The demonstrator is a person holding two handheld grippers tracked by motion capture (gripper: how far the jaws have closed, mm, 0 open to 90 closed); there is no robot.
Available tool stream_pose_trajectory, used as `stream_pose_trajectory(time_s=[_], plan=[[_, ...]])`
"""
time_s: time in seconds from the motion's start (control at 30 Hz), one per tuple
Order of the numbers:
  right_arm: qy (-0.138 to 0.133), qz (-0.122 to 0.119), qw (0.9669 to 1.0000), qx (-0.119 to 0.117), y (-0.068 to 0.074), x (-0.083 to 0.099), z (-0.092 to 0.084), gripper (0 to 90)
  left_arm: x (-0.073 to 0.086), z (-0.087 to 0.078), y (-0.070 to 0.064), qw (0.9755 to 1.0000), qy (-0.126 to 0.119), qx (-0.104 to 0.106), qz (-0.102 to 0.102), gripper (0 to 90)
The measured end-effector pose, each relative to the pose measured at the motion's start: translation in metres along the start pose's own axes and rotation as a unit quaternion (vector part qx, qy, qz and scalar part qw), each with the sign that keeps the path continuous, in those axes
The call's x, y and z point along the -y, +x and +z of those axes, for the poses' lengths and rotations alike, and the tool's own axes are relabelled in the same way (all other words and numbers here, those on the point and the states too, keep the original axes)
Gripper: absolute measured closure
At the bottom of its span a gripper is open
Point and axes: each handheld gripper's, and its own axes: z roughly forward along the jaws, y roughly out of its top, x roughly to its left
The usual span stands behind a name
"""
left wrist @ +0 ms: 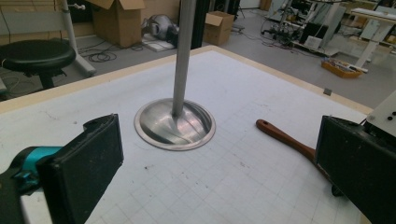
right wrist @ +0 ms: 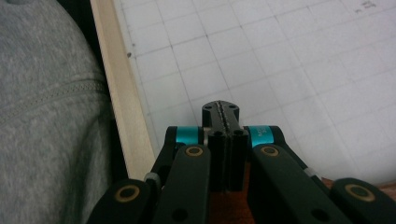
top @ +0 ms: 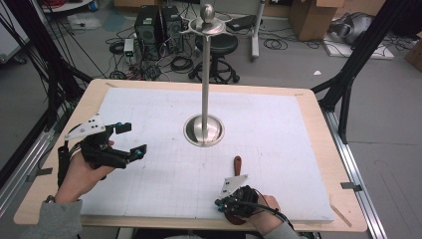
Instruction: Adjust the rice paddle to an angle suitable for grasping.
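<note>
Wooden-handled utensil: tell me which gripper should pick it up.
Right, most likely. The right gripper sits right over the near end of the utensil, though its jaws are shut and must open first. The left gripper is open but stands apart, at the table's left side.

Wooden-handled utensil [left wrist: 286, 139] beside stand base [left wrist: 175, 125]

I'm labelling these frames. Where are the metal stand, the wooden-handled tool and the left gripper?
metal stand [top: 204, 130]: high view, rim of its round base.
wooden-handled tool [left wrist: 285, 138]: left gripper view, middle of its brown handle.
left gripper [top: 131, 140]: high view, midway between its open jaws.
</note>
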Motion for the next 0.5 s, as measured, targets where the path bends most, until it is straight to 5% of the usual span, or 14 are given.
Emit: stream_pose_trajectory(time_s=[0.5], plan=[[0.002, 0.007, 0.9999, 0.011, -0.007, 0.023, -0.017, 90.0, 0.0, 0.0, 0.0, 1.0, 0.0, 0.001, 0.0, 1.8]])
